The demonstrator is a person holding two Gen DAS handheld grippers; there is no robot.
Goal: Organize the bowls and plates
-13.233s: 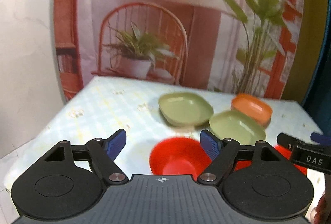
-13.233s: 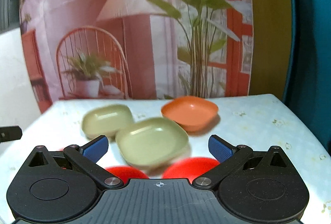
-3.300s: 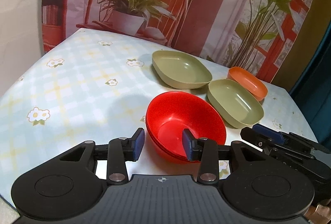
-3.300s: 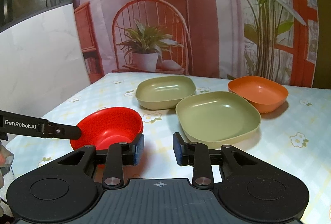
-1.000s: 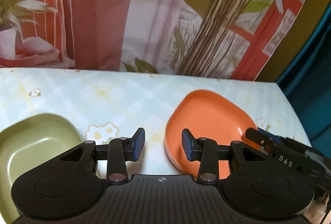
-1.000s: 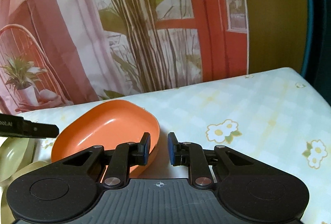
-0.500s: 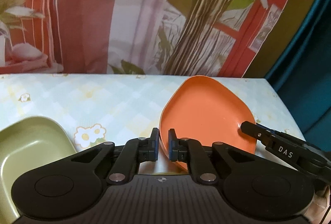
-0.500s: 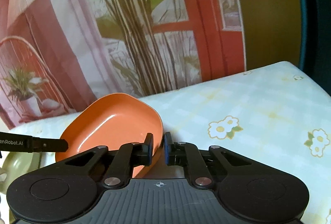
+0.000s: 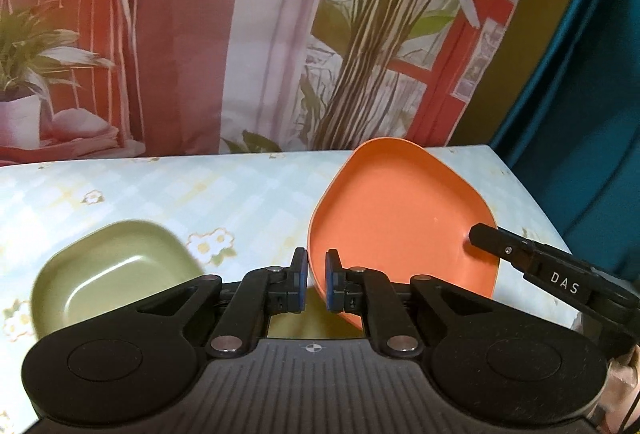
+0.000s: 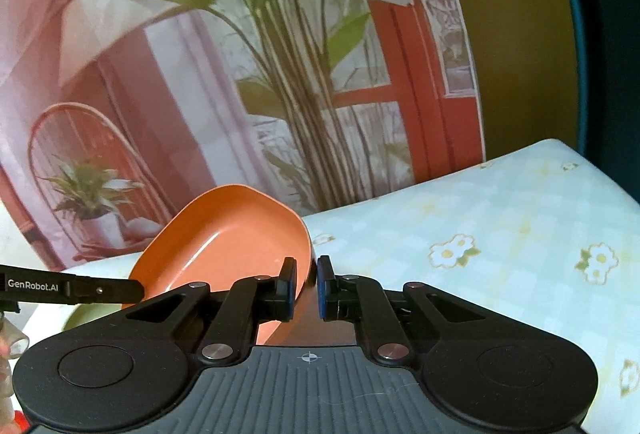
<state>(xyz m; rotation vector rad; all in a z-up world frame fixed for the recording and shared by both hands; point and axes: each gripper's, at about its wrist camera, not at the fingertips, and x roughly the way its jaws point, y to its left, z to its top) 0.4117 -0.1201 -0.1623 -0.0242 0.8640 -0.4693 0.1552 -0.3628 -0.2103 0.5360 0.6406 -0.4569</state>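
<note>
Both the left gripper (image 9: 316,281) and the right gripper (image 10: 307,288) are clamped on opposite rims of the orange dish (image 9: 400,213), tilted above the table (image 9: 200,193).

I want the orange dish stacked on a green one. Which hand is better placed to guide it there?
Left, probably. Both grippers pinch the orange dish's rim, but the green dish lies on the left gripper's side; the right gripper holds the opposite edge.

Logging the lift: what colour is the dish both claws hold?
Orange dish, clearest in left wrist view.
</note>
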